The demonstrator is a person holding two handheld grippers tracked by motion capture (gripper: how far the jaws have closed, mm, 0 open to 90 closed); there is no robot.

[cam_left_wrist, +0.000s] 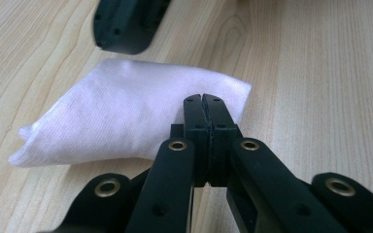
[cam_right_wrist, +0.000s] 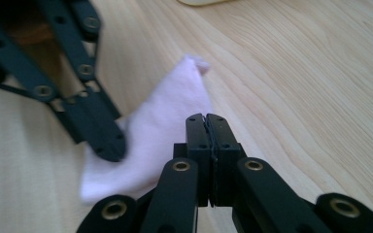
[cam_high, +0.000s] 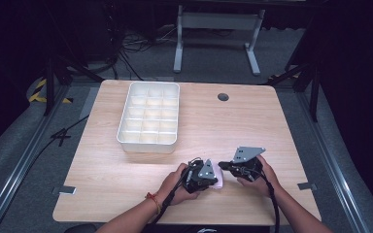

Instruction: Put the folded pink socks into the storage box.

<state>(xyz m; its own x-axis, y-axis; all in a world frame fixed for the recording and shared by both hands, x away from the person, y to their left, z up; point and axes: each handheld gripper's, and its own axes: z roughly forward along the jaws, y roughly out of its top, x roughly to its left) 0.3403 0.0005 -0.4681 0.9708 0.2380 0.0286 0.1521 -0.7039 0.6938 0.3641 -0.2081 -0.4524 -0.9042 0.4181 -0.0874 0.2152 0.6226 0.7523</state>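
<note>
A small folded white cloth (cam_high: 219,177) lies flat on the wooden table (cam_high: 126,184) near its front edge, between my two grippers. In the left gripper view the cloth (cam_left_wrist: 121,111) spreads to the left, and my left gripper (cam_left_wrist: 204,99) is shut with its tips over the cloth's right corner. My right gripper (cam_right_wrist: 206,119) is shut too, with its tips at the right edge of the cloth (cam_right_wrist: 160,121). The left gripper's tip (cam_right_wrist: 108,144) rests on the cloth's near left part. I see no fabric between either pair of jaws.
A white tray (cam_high: 148,141) divided into several compartments stands at the table's back left. A round cable hole (cam_high: 223,96) is at the back centre. Beyond the table are a desk frame (cam_high: 218,39) and cables on the floor.
</note>
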